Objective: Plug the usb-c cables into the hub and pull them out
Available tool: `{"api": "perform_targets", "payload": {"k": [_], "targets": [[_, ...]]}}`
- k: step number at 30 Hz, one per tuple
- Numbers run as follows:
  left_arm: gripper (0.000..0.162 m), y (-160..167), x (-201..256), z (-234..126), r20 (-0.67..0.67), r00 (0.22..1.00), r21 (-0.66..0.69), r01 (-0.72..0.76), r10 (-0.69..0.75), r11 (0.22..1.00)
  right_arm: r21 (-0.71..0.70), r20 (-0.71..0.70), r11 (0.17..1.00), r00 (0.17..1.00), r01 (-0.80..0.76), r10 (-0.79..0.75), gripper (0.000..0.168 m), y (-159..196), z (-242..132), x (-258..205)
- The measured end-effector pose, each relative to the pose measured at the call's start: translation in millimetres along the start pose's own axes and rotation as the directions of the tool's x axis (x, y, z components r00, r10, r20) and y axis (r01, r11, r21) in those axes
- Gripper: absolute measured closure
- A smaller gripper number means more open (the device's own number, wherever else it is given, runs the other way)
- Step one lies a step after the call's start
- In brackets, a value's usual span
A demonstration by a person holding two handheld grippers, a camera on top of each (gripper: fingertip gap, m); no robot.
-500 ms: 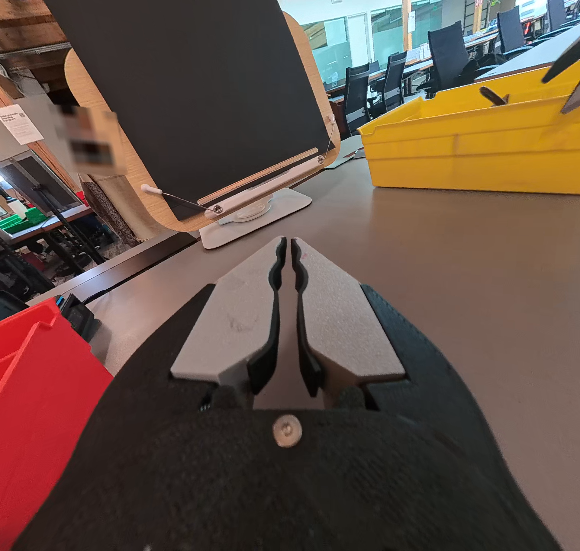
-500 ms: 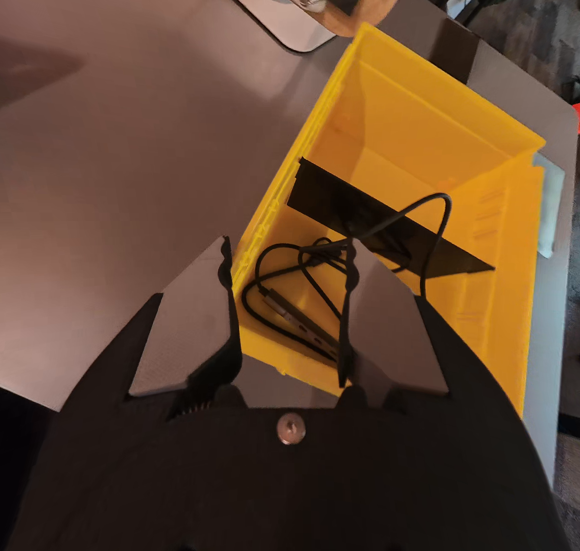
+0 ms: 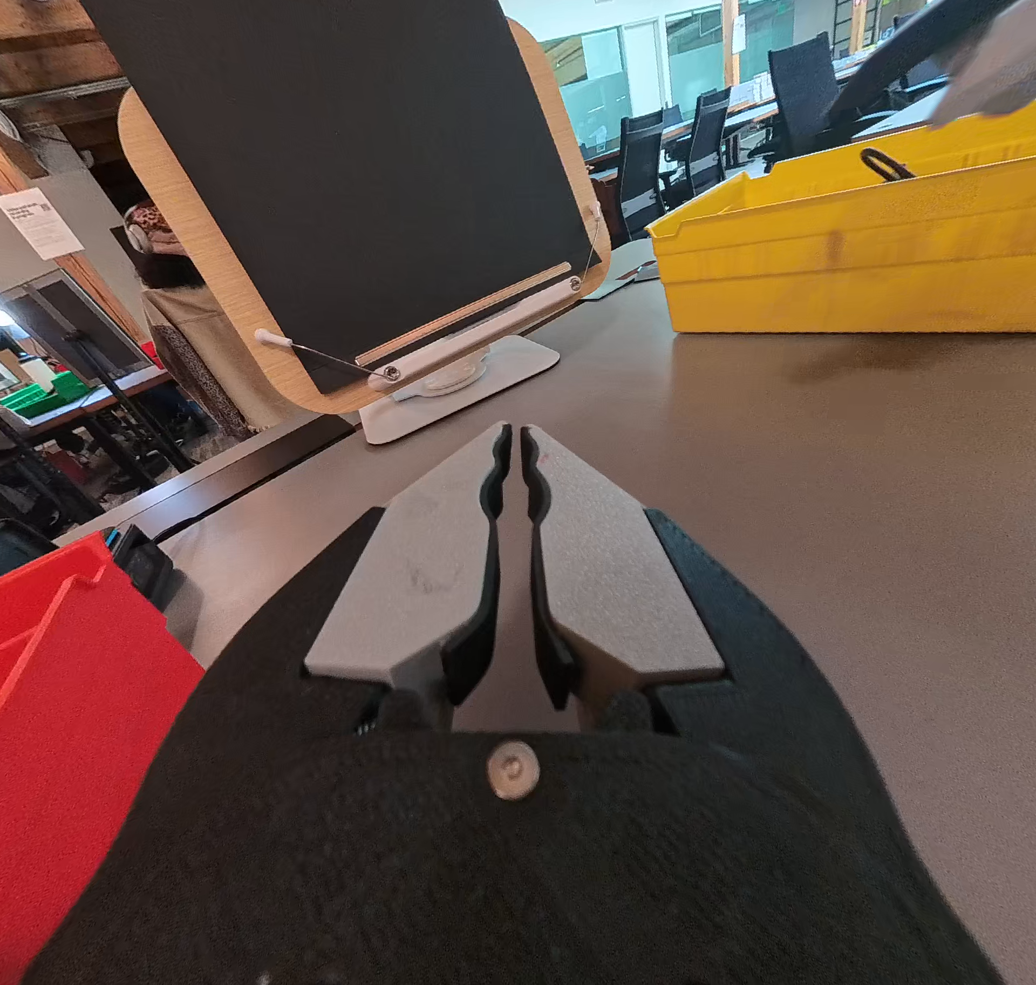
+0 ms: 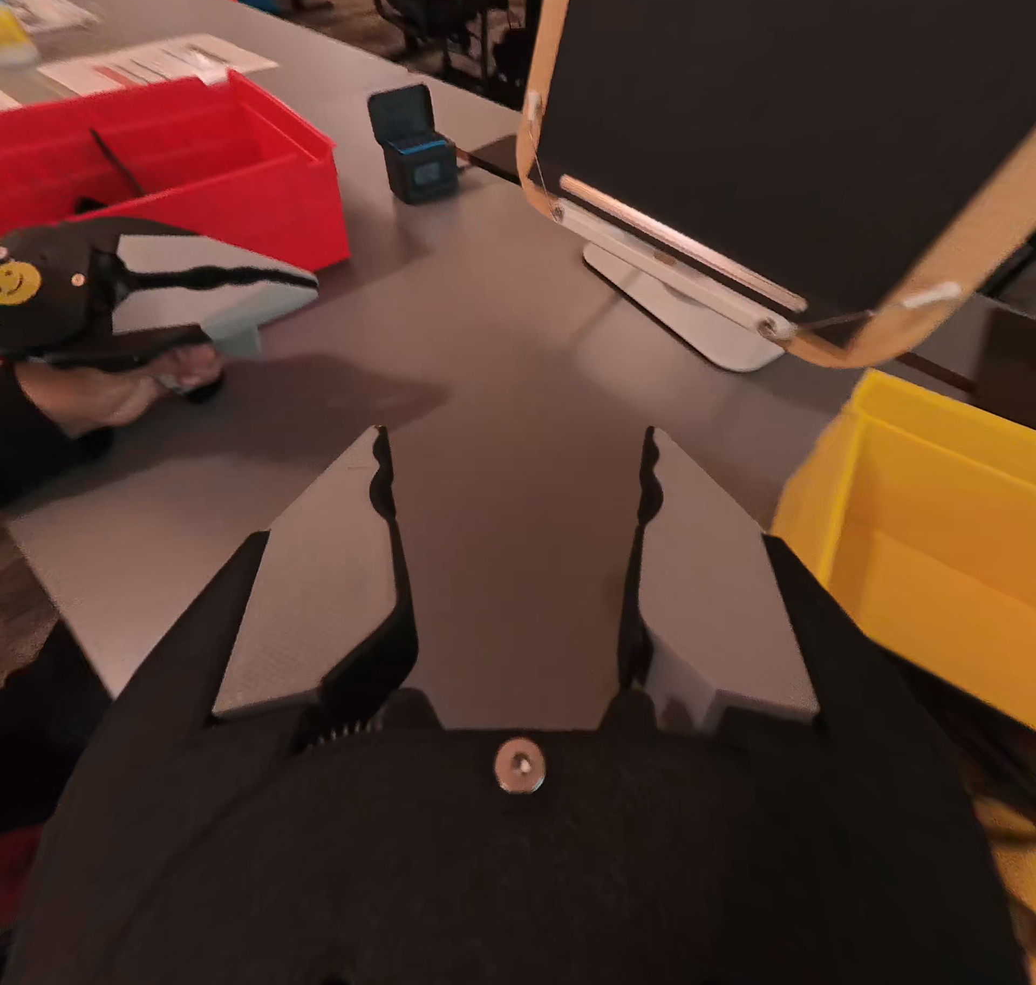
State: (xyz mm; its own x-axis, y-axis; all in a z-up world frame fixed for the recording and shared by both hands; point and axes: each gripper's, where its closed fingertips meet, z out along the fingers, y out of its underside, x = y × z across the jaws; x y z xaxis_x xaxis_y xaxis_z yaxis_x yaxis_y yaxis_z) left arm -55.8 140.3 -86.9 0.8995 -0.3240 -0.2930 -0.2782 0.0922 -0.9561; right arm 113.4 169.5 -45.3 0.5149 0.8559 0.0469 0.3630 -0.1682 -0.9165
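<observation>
A loop of black cable [image 3: 886, 164] sticks up over the rim of the yellow bin [image 3: 841, 263] at the right of the left wrist view. The hub and the rest of the cables are hidden inside it. My left gripper [image 3: 516, 436] is shut and empty, low over the grey table [image 3: 785, 509]. It also shows at the left of the right wrist view [image 4: 311, 282], held by a hand. My right gripper [image 4: 516, 436] is open and empty above the bare table, with the yellow bin [image 4: 925, 565] to its right. It shows blurred in the left wrist view [image 3: 986, 77].
A black board on a wooden stand with a white base [image 3: 336, 173] stands at the back of the table [image 4: 785, 117]. A red bin [image 4: 196, 173] sits at the left [image 3: 67, 706]. A small black box with a blue insert [image 4: 417, 150] stands beside it. Some 20 cm of space lies between my two pairs of fingers.
My right gripper has swung away from above the yellow bin's cables and hub to face the table middle, and its jaws stand wider. My left gripper has hardly moved.
</observation>
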Motion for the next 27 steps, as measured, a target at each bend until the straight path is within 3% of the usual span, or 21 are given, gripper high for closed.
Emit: {"api": "perform_targets", "payload": {"k": [2, 7, 12, 16, 27], "targets": [[0.161, 0, 0, 0, 0.000, 1.000, 0.002, -0.003, 0.003, 1.000, 0.046, 0.023, 0.999, 1.000, 0.003, -0.004, 0.088, -5, 30, -7], [0.156, 0, -7, 0, 0.007, 0.999, 0.005, 0.049, -0.049, 0.999, 0.101, 0.026, 0.994, 0.999, 0.039, -0.042, 0.086, -7, 103, -2], [0.143, 2, -11, 0, 0.007, 0.995, -0.001, 0.095, -0.095, 0.995, 0.061, 0.022, 0.992, 0.993, 0.114, -0.115, 0.096, 26, 148, 15], [0.139, 5, -8, 3, 0.009, 0.997, -0.027, 0.076, -0.076, 0.997, 0.035, 0.006, 0.984, 0.985, 0.173, -0.174, 0.091, 31, 146, 19], [0.141, 4, -14, 1, 0.024, 0.994, -0.015, 0.103, -0.103, 0.995, 0.072, 0.125, 0.997, 0.992, 0.025, -0.034, 0.086, 29, 144, 0]]}}
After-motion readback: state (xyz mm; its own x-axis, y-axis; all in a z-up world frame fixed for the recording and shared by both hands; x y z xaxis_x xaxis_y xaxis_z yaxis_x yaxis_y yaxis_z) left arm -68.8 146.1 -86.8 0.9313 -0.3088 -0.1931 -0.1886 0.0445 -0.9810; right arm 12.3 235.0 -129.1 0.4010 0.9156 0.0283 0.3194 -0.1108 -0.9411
